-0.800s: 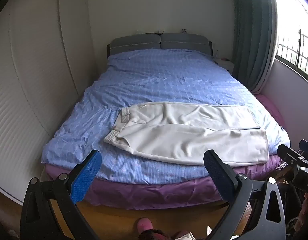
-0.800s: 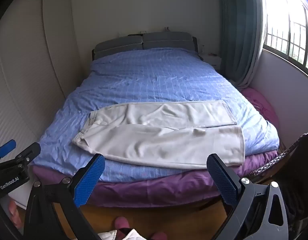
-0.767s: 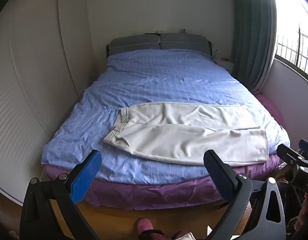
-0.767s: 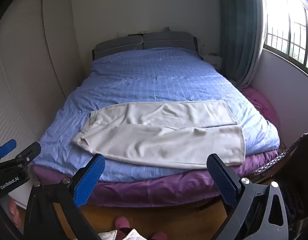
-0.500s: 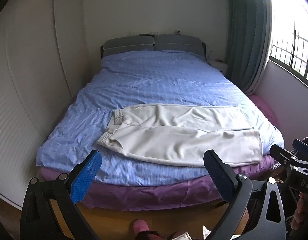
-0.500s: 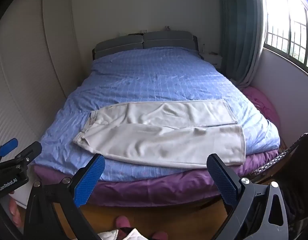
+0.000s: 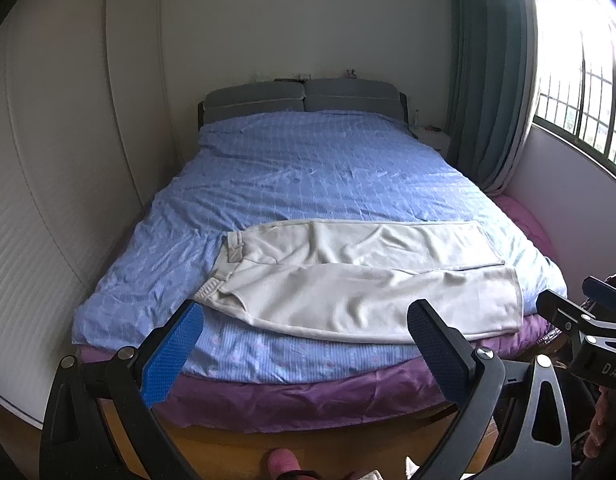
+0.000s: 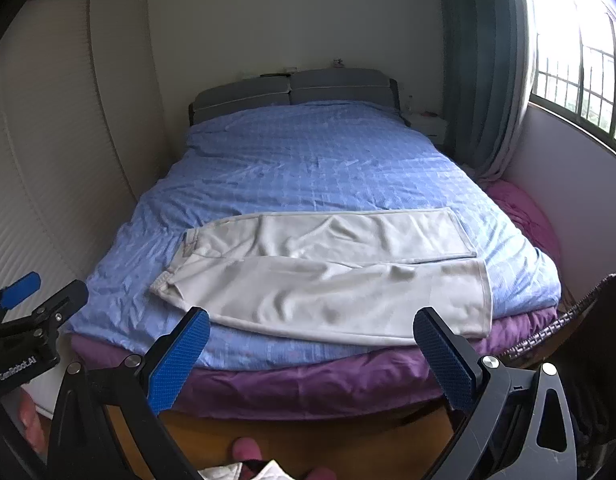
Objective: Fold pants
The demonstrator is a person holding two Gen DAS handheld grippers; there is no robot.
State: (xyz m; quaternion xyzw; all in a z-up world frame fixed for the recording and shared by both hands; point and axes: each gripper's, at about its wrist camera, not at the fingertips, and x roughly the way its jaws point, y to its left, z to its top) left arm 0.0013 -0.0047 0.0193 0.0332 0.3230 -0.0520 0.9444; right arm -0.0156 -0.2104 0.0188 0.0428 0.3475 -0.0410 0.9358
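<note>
Both tongs are standing at the foot of the bed, short of the mattress, angled downward toward it.

Left gripper [image 7: 304, 340]: jaws are gaping wide, nothing between the blue textured pads [image 7: 172, 354]; black finger frames are showing below them. Right gripper [image 8: 310, 344]: jaws likewise spread wide and empty, blue pads [image 8: 178, 354] facing inward. Neither is touching fabric. In the left wrist view the right gripper is showing at the right edge; in the right wrist view the left gripper is showing at the lower left edge.

Task item: cream-white fabric pants [image 7: 360, 276] [image 8: 320, 276] are lying flat across the near end of the bed, on top of the light blue checked quilt [image 7: 316, 176] [image 8: 312, 164]. Waistband is pointing toward the left side of both views, leg cuffs toward the right. The two legs are lying side by side, the nearer leg overlapping the farther one along its length and reaching slightly further right. Some soft wrinkles are showing in the cloth.

Beneath the quilt a purple sheet [image 7: 308, 396] [image 8: 308, 380] is hanging over the mattress edge, above the wooden bed frame [image 7: 228, 452]. A grey padded headboard [image 7: 304, 98] is sitting at the far wall. A teal curtain [image 7: 488, 80] is hanging at the right beside a barred window [image 7: 580, 96]. A pale ribbed wardrobe [image 7: 48, 160] is filling the left side.
</note>
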